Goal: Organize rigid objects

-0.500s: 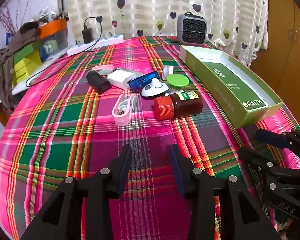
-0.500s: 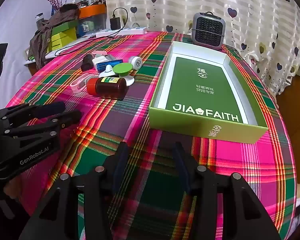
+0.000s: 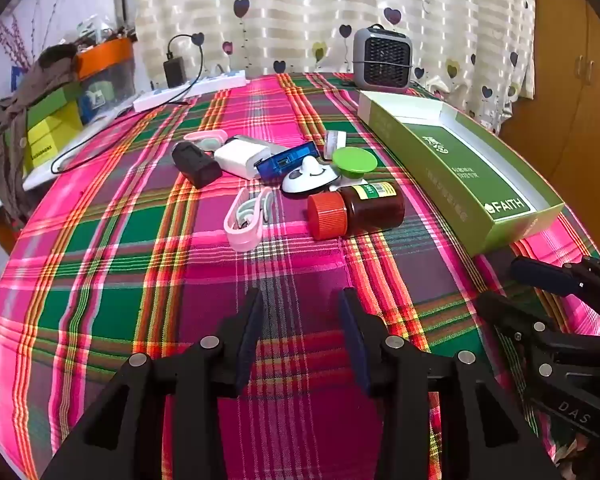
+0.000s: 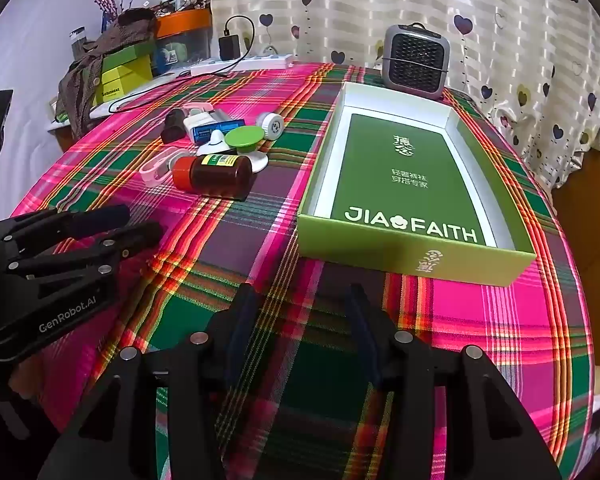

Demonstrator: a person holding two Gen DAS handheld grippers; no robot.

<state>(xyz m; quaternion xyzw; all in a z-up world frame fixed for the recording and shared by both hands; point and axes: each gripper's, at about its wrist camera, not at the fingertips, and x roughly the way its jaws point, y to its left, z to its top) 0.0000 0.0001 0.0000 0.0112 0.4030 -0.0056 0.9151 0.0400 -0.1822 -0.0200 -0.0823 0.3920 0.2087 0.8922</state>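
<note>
Heart-print curtain (image 3: pixel 340 12) behind plaid-clothed table (image 3: pixel 148 264); wooden cabinet (image 3: pixel 580 92) right

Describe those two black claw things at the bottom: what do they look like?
Both are matte black plastic grippers, left gripper and right gripper, each with two flat fingers lined with dark blue pads and studded with silver rivets. The left's side reads "GenRobot.AI", the right's "DAS". No cables or sleeves show.

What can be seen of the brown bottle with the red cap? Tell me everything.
The brown bottle lies on its side on the plaid tablecloth, nearest item of the clutter. Dark amber, plastic-looking body, ribbed red screw cap on, yellow-green label facing up. A white base piece behind appears to touch it. No gripper touches it.
</note>
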